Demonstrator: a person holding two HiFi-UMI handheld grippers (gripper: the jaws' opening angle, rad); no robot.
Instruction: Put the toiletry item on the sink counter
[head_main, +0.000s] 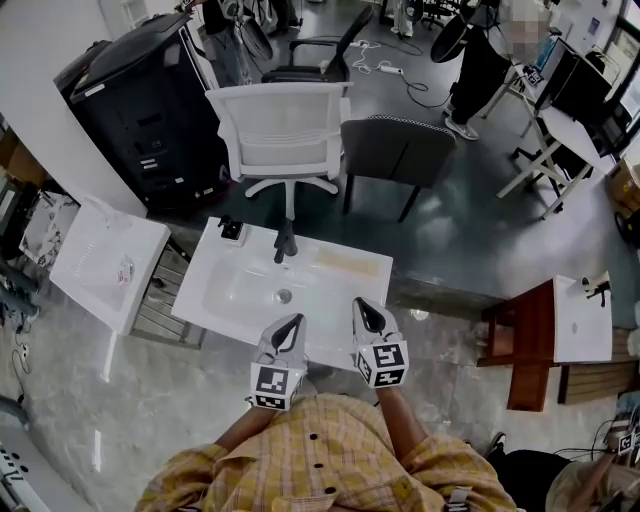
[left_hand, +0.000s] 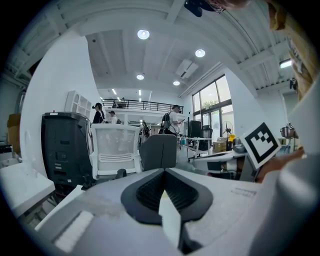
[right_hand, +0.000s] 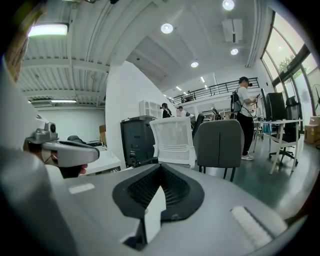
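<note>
Left gripper (head_main: 291, 324), right gripper (head_main: 366, 310) closed, empty, over sink counter (head_main: 352, 292).

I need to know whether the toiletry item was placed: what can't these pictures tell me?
- Small dark object at the sink counter's far left corner: head view, too small to identify.
- Counter's front edge: head view, hidden by left gripper and right gripper.
- Gripper views: gripper bodies hide the counter below.

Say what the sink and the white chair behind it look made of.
Sink: likely glazed ceramic or resin, glossy white with soft highlights. White chair: apparently a plastic frame with a see-through mesh back, matte.
</note>
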